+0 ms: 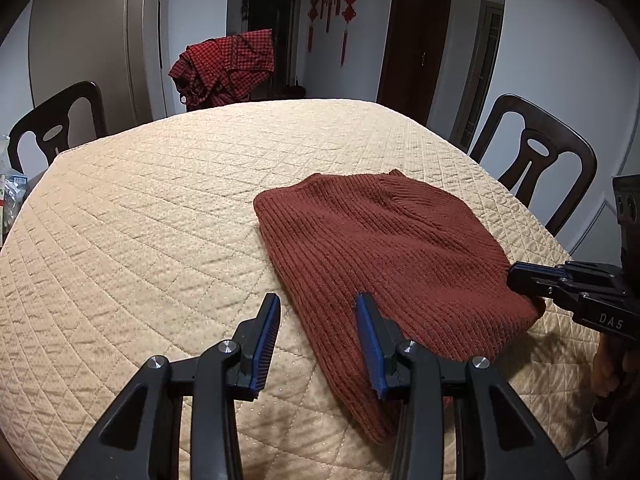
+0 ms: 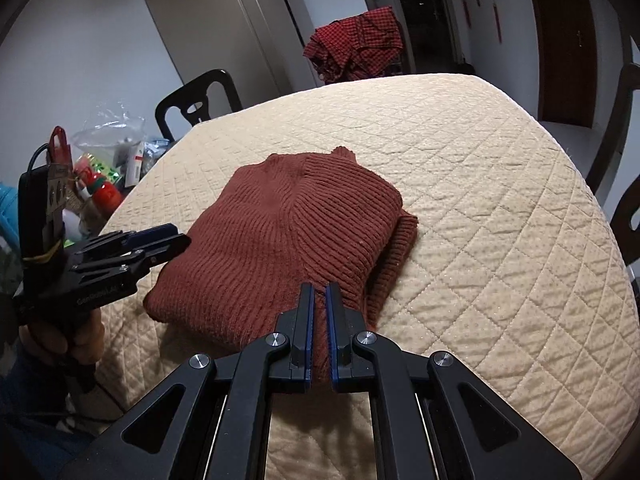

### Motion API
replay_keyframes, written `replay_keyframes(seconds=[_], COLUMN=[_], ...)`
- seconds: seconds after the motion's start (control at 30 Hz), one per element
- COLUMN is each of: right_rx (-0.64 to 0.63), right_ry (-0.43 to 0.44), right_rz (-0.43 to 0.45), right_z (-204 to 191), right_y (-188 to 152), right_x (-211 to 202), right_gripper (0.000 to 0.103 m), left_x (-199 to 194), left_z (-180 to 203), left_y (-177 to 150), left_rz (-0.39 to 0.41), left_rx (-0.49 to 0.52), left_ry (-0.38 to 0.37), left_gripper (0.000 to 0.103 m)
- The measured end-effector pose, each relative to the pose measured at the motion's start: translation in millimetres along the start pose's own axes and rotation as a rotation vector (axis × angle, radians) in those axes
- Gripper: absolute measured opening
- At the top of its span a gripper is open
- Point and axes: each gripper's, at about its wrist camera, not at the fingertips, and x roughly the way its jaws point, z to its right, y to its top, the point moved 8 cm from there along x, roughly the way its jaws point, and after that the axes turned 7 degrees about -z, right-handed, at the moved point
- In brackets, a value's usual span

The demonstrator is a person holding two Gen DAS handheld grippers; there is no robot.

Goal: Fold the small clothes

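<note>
A rust-red ribbed knit sweater lies folded on the quilted beige table cover. My left gripper hovers open over the sweater's near left edge. One blue pad is above the cloth and the other above the bare cover, and neither grips anything. In the right wrist view, my right gripper is shut on the sweater's near edge, with red knit showing in the narrow slit between its pads. The left gripper, held by a hand, sits at the sweater's left side. The right gripper touches the sweater's right edge.
Dark wooden chairs stand around the table. A red checked garment hangs over the far chair. Bottles and plastic bags crowd a surface off the table's left side. The quilted cover stretches bare beyond the sweater.
</note>
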Motion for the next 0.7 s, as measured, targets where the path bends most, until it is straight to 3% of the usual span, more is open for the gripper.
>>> replay_keyframes(seconds=[0.3,0.47,0.7], right_rx=[0.045,0.065,0.093], right_ry=[-0.005,-0.011,-0.005], right_rz=[0.02,0.035,0.033], right_z=[-0.2,2.7,7.4], right_y=[4.2,9.3,14.0], right_x=[-8.3,-11.6,-8.6], right_gripper=[0.006,0.031,0.038], left_x=[-7.7,-10.9,-13.5], left_z=[-4.9,-4.9,-4.1], left_y=[-3.4,-1.4,6.9], left_rz=[0.008,0.018,0.036], left_rx=[-0.043,-0.053,-0.064], left_ry=[-0.02,-0.025,-0.036], left_gripper=[0.045,0.049,0.055])
